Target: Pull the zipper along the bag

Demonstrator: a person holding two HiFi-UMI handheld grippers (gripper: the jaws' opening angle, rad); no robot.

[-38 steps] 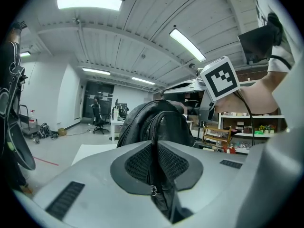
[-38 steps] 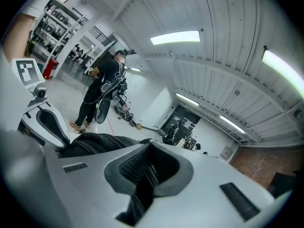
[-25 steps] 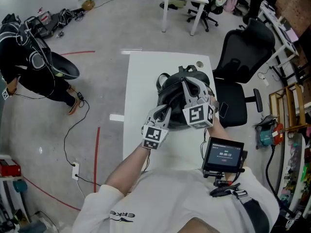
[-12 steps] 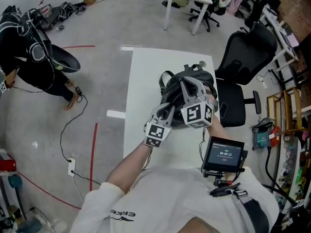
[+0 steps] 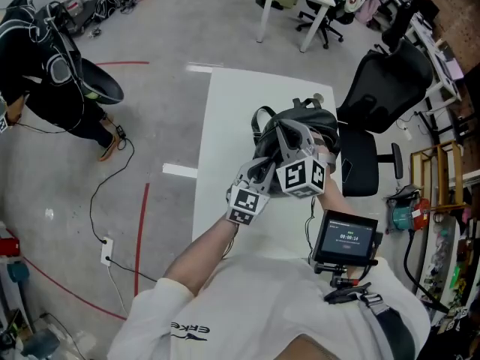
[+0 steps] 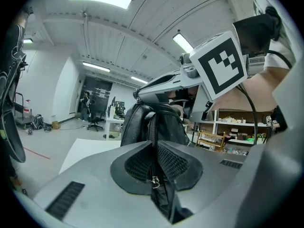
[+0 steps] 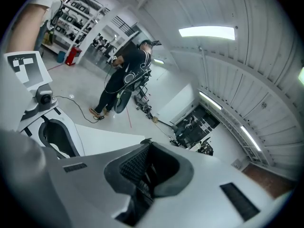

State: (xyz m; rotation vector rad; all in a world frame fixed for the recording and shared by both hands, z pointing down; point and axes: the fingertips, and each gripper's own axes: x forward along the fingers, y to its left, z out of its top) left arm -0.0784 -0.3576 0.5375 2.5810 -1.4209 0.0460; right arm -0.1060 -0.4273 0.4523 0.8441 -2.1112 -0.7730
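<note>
The black backpack (image 5: 296,122) stands on the white table (image 5: 225,126), towards its far right part, and I have both tools on it. The left gripper (image 5: 261,167) is pinched shut low on the front of the pack. In its own view the pads meet on a fold of black fabric, with a small metal zipper pull (image 6: 153,179) caught between them and the zipper track (image 6: 153,127) running straight up the bag ahead. The right gripper (image 5: 289,137) sits higher, near the top of the pack, and is also clamped shut. Its view shows something dark and ribbed between the pads, part of the backpack (whether tape or plain fabric I cannot tell).

To do this step well, I think one tool should anchor while the other travels. I would keep the fabric taut between the two grips and draw the pull along the line of the track, not away from the bag. I would also go slowly where the track curves over the top, since a slack fold could jam the slider or tip the pack.

Count: one backpack, one visible zipper track, one pull, two grippers, one table, and one black office chair (image 5: 382,73) just beside it.
</note>
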